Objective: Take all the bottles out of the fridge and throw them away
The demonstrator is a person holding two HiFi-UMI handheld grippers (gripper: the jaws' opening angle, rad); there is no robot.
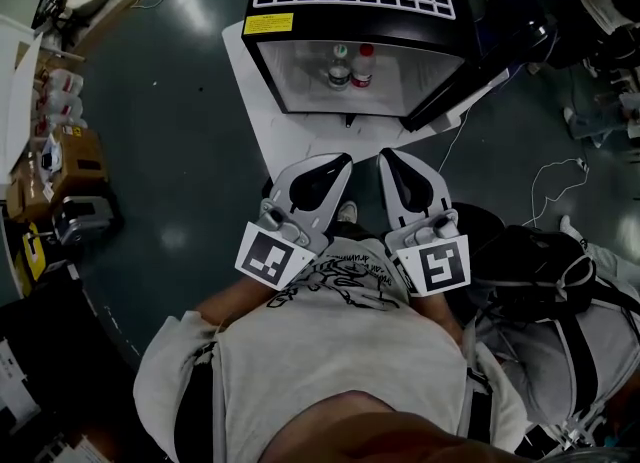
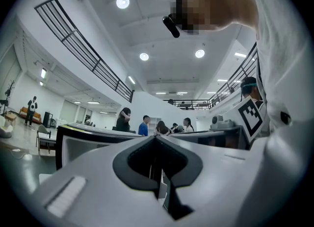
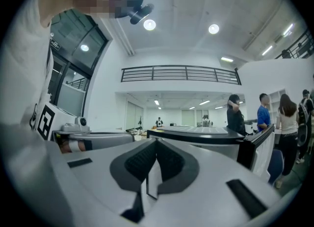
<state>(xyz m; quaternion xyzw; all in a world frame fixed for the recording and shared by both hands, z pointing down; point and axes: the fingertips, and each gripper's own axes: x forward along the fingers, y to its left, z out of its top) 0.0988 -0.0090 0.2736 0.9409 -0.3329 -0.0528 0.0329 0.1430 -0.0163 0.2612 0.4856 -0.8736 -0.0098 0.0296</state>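
A black mini fridge stands on the floor ahead with its door swung open to the right. Inside stand two bottles, one with a green cap and one with a red cap. My left gripper and right gripper are held side by side in front of my chest, pointing level at the fridge and well short of it. Both are shut and empty. In the left gripper view the shut left gripper faces the fridge. The right gripper view has the right gripper before the fridge.
The fridge sits on a white mat. A black backpack lies on the floor at my right, with a white cable beyond it. Boxes and clutter line the left side. Several people stand in the background.
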